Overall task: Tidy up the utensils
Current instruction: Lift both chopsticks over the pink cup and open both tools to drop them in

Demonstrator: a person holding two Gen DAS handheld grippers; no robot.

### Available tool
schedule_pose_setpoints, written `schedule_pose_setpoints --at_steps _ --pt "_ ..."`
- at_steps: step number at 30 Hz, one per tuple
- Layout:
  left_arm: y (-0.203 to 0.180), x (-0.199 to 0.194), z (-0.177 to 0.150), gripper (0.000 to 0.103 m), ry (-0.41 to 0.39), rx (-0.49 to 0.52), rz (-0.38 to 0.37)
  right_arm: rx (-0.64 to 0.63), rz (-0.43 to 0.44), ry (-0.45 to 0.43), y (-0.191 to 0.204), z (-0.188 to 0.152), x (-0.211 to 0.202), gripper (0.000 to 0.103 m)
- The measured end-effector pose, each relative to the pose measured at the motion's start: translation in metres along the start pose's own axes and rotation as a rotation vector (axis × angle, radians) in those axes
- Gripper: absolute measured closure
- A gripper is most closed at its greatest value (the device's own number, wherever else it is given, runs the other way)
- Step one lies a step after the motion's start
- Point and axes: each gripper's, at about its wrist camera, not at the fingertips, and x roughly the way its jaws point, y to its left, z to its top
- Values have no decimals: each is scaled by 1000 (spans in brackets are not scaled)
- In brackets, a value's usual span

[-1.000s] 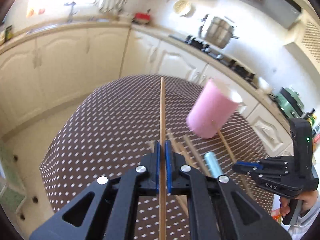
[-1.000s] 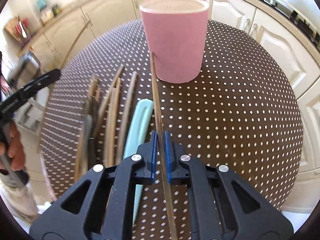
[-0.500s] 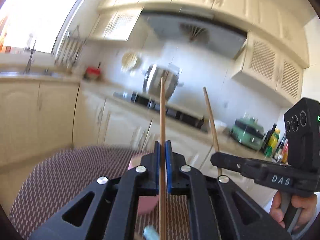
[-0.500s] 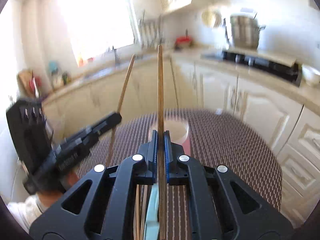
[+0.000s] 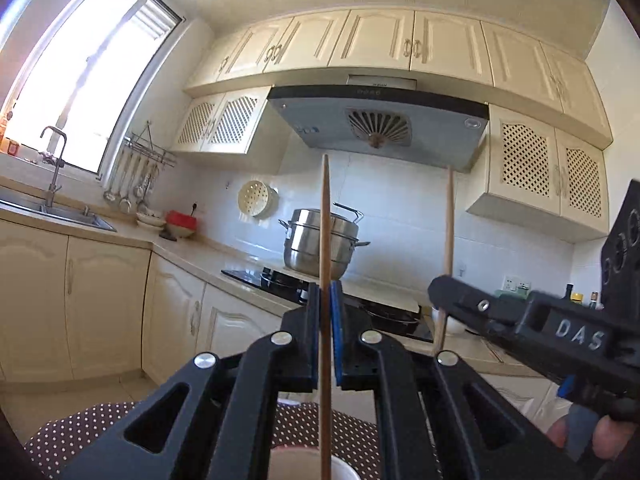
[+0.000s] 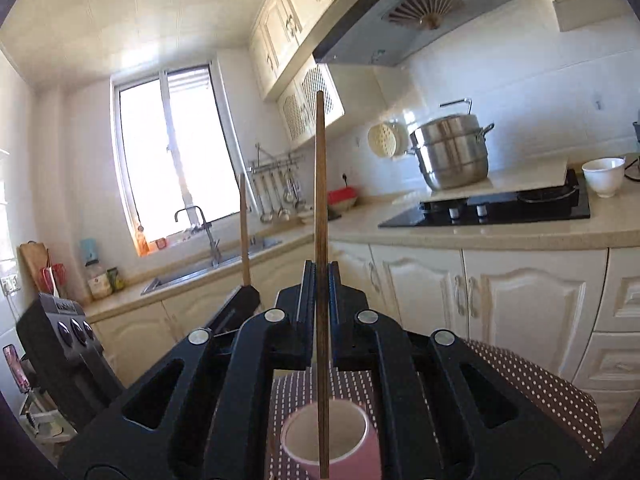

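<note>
Fingers of both grippers clamped on upright chopsticks.
Left gripper (image 5: 325, 308) pinches a pale wooden chopstick (image 5: 325, 240); right gripper (image 6: 320, 280) a darker one (image 6: 320, 200), pink cylindrical cup (image 6: 330, 436) at 6 o'clock; only the left view shows a hand (image 5: 592, 438).

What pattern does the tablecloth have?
Dark brown tablecloth with small white dots; clearest in the right wrist view.

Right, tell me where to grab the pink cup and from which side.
Pinch the pink cup at its rim wall from above, one jaw inside: it stands upright, mouth open, and its body looks wide for the jaws. Stay clear of the chopstick.
</note>
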Motion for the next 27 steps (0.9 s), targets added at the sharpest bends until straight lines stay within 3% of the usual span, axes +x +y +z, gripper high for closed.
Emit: schedule_pose_setpoints --at_steps 3,13,15,16,17,21,23,27 --pt "6 15 -9 97 8 5 19 -10 -14 -48 -2 -5 4 97" --pt "21 28 -39 96 120 -2 29 -20 -30 -11 -10 -33 17 96" --pt "23 27 -39 82 144 -4 35 -19 -37 0 -11 -37 17 96" --pt "23 25 -38 65 150 -6 39 -22 -41 -3 -11 -39 15 96" --pt "24 23 -38 59 155 -4 47 -24 -43 -1 -11 -40 15 96" --pt "24 18 -29 56 198 37 79 -23 -52 13 -10 -44 12 96" --pt "26 14 -23 44 219 54 126 -21 -54 17 -9 -45 10 96" --pt "28 3 -16 35 266 108 209 -31 -60 20 -4 -48 5 96"
